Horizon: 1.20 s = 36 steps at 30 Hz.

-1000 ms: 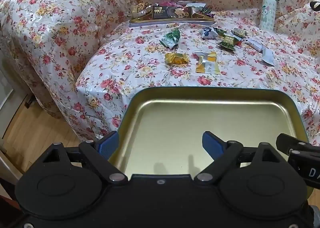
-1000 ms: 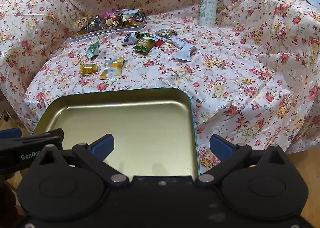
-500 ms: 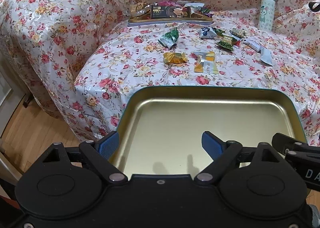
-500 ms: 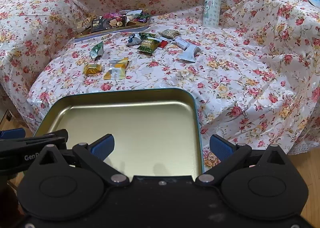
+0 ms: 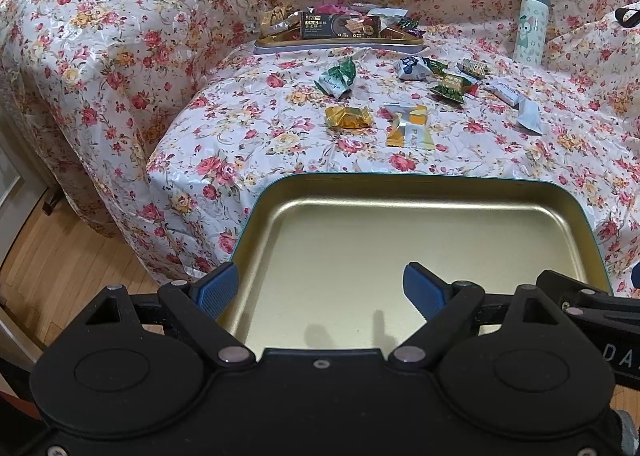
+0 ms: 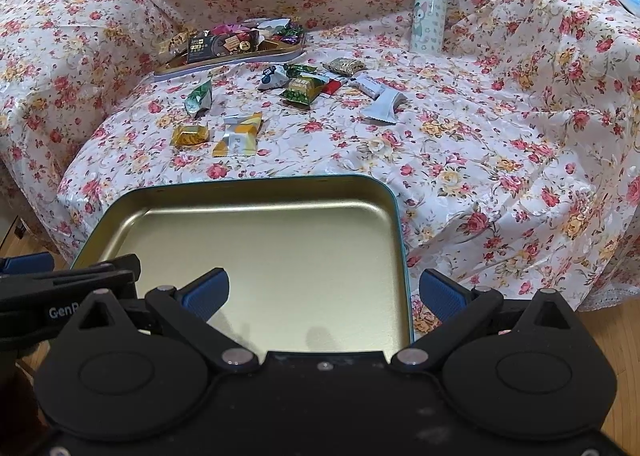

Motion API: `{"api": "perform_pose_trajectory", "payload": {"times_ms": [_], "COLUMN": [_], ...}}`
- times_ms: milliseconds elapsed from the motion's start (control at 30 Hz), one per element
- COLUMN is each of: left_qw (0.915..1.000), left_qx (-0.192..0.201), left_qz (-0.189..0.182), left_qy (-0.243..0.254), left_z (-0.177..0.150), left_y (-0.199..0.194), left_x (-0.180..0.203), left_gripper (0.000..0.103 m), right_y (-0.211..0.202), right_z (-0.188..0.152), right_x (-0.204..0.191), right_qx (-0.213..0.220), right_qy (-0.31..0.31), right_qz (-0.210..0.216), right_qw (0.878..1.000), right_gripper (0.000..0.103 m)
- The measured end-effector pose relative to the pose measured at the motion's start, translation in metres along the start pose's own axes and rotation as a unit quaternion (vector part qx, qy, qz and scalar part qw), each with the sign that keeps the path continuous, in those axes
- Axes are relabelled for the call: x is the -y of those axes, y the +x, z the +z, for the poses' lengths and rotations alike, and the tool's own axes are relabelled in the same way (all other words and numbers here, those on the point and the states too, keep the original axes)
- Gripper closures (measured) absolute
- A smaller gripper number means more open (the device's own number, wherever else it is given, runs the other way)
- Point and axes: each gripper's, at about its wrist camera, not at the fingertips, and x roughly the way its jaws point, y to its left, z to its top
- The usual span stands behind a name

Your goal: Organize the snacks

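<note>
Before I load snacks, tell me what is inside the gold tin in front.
The gold tin shows a bare floor with no snacks. Its near edge is hidden behind the left hand-held gripper and right hand-held gripper.

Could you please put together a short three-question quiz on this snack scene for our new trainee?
1. True or false: the gold tin under the tongs already holds snacks.
2. What stands upright at the back of the sofa, right of the filled tray?
3. Which loose snack lies nearest the tin: (a) white packet, (b) yellow-and-white packet, (c) green packet?

Key: 1. False, it holds nothing. 2. The bottle. 3. (b).
</note>
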Motion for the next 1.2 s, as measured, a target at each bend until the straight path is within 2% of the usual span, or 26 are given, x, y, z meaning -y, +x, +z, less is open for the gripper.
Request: {"api": "perform_pose_trajectory", "payload": {"times_ms": [800, 1033, 1200], "left_qw": [0.9999, 0.9998, 0.9991], "left_qx": [0.003, 0.012, 0.033], "left_qz": [-0.008, -0.01, -0.017], "left_qy": [-0.007, -0.013, -0.021], "left_z": [-0.001, 0.0, 0.001], "left_y": [-0.002, -0.007, -0.014], "left_x": [-0.001, -0.005, -0.009], "left_gripper": [0.019, 0.02, 0.019], "right_y": [-0.003, -0.006, -0.008], "right_z": [-0.001, 0.0, 0.002], "right_x": [-0.002, 0.001, 0.003], "right_qx": [0.01, 0.026, 0.042], "right_qy": [-0.003, 0.006, 0.007], "right_qz": [0.002, -0.005, -0.011], "right_qw": [1.0, 1.0, 0.999], "right_gripper": [0.0, 0.0, 0.0]}}
